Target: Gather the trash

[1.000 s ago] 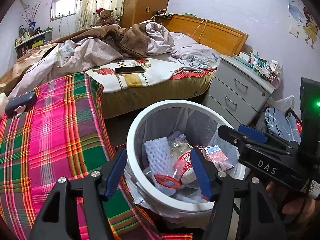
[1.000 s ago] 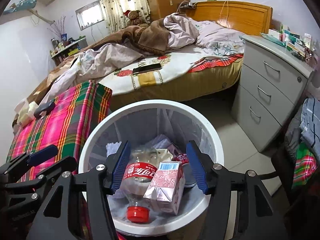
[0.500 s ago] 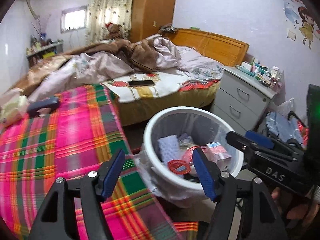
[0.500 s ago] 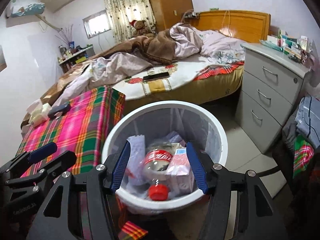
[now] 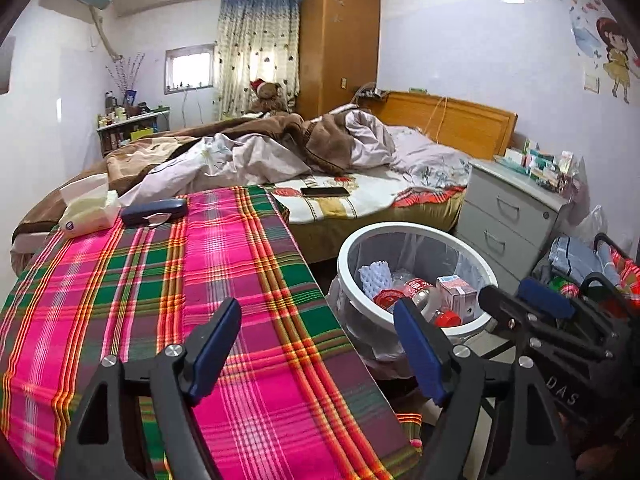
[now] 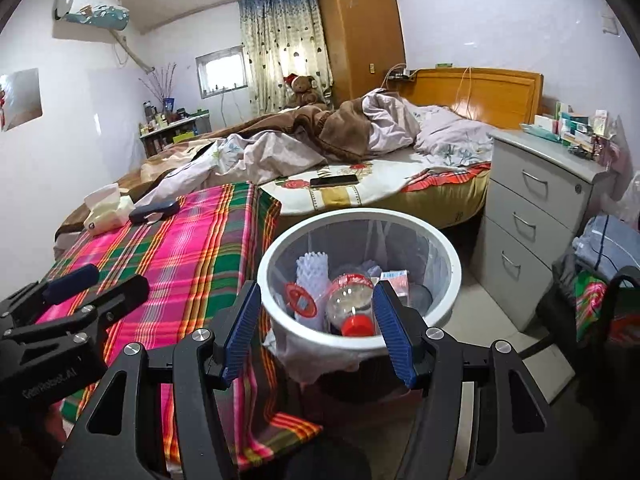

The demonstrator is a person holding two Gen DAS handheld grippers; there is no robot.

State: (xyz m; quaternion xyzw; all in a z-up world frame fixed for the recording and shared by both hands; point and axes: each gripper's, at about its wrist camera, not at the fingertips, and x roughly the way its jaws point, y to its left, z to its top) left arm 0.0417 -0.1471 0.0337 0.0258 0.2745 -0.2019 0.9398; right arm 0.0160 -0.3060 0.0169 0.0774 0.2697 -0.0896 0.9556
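Trash sits in the white bin (image 6: pixel 440 240) beside the plaid counter (image 5: pixel 160 280); my left claw (image 5: pixel 316 344) is opening, empty, right claw (image 6: pixel 316 326) open, empty, so I'd judge next: hunt leftover trash.

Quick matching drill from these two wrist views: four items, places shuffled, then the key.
Items:
1. phone
2. cola bottle
3. tissue pack
4. medicine boxes

Places:
A. on the nightstand
B. far end of the plaid cover
C. on the bed
D. inside the bin

Pairs: 1-C, 2-D, 3-B, 4-A
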